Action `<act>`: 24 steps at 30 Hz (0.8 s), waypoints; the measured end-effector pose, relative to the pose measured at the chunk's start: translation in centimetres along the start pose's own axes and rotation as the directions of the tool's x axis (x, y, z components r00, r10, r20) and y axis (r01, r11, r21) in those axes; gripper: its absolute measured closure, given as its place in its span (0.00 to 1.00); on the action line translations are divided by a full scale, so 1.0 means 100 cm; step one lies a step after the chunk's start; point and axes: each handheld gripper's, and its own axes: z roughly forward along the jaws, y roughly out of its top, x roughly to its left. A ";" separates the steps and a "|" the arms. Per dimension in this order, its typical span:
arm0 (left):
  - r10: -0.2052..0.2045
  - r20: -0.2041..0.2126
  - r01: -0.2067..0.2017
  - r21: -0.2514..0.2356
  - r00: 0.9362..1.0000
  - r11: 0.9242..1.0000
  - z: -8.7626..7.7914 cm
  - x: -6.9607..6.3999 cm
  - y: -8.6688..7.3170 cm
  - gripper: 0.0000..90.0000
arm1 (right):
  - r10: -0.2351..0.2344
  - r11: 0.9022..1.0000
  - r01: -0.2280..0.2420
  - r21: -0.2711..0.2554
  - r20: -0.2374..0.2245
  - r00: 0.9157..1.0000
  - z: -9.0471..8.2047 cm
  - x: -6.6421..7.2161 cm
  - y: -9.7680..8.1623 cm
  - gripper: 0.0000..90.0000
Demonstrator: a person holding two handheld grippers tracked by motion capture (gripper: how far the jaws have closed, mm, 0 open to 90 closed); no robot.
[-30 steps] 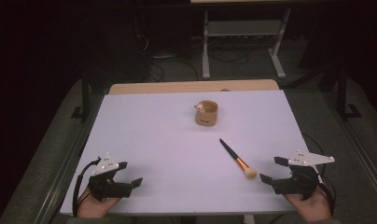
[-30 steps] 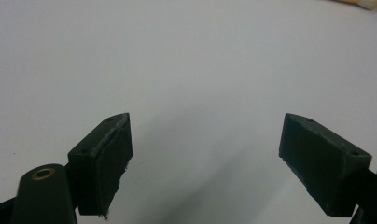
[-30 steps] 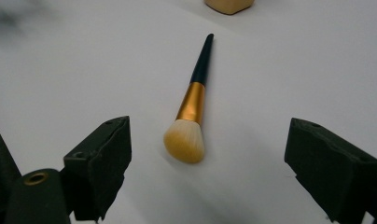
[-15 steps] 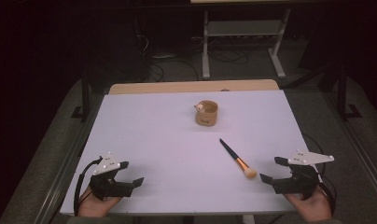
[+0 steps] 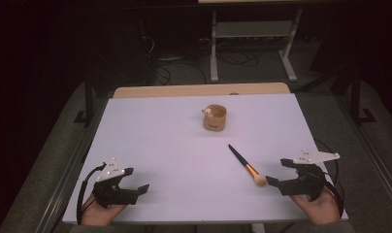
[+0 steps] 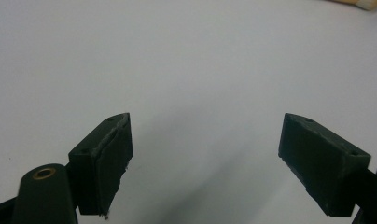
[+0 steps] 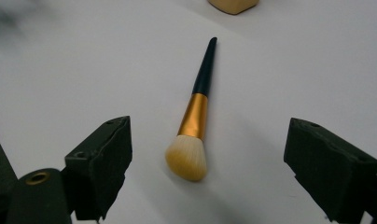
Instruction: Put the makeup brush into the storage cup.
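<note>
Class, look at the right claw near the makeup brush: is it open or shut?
Open. The right claw has its jaws spread wide, with the makeup brush lying flat on the table between them, untouched.

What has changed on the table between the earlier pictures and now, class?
Hardly anything. The right tongs have edged slightly toward the makeup brush, jaws open on either side of its bristle end, not touching it. Nothing was taken hold of or let go. The left tongs stay open near the table's front edge; the brush and small cup lie as before.

Black grippers, grey three-cornered plates
</note>
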 end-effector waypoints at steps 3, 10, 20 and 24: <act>-0.009 0.002 0.009 -0.007 1.000 1.000 0.001 -0.001 0.000 0.19 | 0.001 1.000 -0.001 0.017 0.000 1.000 0.003 0.000 0.005 0.16; -0.003 0.002 0.003 0.002 1.000 1.000 0.002 0.001 0.001 0.19 | 0.008 0.998 -0.008 0.059 -0.011 1.000 0.020 -0.003 0.025 0.19; -0.012 0.001 0.012 -0.011 1.000 1.000 0.002 0.003 0.001 0.19 | 0.011 0.987 -0.007 0.159 -0.028 1.000 0.052 0.002 0.050 0.25; -0.011 0.003 0.011 -0.011 1.000 1.000 0.002 0.003 0.002 0.19 | 0.016 0.982 -0.010 0.189 -0.028 0.999 0.061 0.003 0.054 0.28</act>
